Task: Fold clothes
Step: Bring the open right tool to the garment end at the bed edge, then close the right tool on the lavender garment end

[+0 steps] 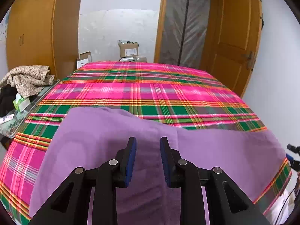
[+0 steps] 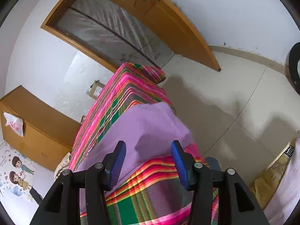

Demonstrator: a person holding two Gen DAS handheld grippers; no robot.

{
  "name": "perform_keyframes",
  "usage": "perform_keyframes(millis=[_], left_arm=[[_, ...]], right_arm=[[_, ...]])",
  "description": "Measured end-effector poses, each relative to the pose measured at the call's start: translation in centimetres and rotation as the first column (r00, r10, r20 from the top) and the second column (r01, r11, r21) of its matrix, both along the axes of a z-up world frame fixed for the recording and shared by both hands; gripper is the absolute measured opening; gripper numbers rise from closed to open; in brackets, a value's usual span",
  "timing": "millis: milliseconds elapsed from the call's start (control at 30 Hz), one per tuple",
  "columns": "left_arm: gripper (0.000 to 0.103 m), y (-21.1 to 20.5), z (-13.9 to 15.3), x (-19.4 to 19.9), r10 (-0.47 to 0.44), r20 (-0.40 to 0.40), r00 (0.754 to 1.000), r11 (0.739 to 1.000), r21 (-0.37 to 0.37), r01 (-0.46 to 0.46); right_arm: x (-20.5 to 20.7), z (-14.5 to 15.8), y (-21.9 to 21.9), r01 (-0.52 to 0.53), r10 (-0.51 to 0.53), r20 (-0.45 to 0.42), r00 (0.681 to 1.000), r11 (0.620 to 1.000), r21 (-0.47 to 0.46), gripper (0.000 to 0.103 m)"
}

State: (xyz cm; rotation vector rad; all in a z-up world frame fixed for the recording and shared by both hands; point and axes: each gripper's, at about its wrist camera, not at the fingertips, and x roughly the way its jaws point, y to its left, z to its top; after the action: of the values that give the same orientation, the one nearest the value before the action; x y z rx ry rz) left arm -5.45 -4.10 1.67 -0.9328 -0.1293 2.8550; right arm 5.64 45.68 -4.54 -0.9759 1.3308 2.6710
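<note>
A purple cloth (image 1: 206, 150) lies spread over the near part of a bed with a pink and green plaid cover (image 1: 140, 88). Its far edge runs wavy across the bed. My left gripper (image 1: 148, 139) hovers just over the middle of the cloth, its blue pads apart with nothing pinched between them. In the right wrist view, the cloth (image 2: 150, 123) reaches the bed's side edge, where one corner hangs a little over the plaid cover (image 2: 120, 93). My right gripper (image 2: 148, 143) stands wide open at that corner, one finger on each side of a raised fold, pads not pressing on it.
A side table on the left carries a heap of beige patterned clothes (image 1: 28, 78) and a green tissue box (image 1: 20, 101). Cardboard boxes (image 1: 129, 50) stand beyond the bed's far end. A wooden wardrobe (image 1: 31, 28) and a door (image 1: 234, 37) flank the bed. Tiled floor (image 2: 234, 93) lies right of it.
</note>
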Motion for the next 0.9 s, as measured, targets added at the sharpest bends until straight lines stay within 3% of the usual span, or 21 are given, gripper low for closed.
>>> perform_keyframes(millis=[500,667,900], left_arm=[[0.027,0.9,-0.1,1.5,-0.082,-0.007,0.997,0.996,0.040,0.082],[0.027,1.4,-0.4,1.7,-0.094,0.007,0.996,0.994,0.047,0.094],[0.027,2.1,-0.3,2.1,-0.102,0.011,0.995,0.994,0.036,0.102]], right_arm=[[1.3,-1.5,0.5,0.048,-0.045,0.025,0.999,0.993,-0.104,0.052],[1.7,-2.7,1.8,0.077,-0.073,0.030,0.997,0.980,-0.183,0.054],[-0.1,-4.7,1.8,0.025,-0.011,0.047,0.999,0.947,-0.319,0.054]])
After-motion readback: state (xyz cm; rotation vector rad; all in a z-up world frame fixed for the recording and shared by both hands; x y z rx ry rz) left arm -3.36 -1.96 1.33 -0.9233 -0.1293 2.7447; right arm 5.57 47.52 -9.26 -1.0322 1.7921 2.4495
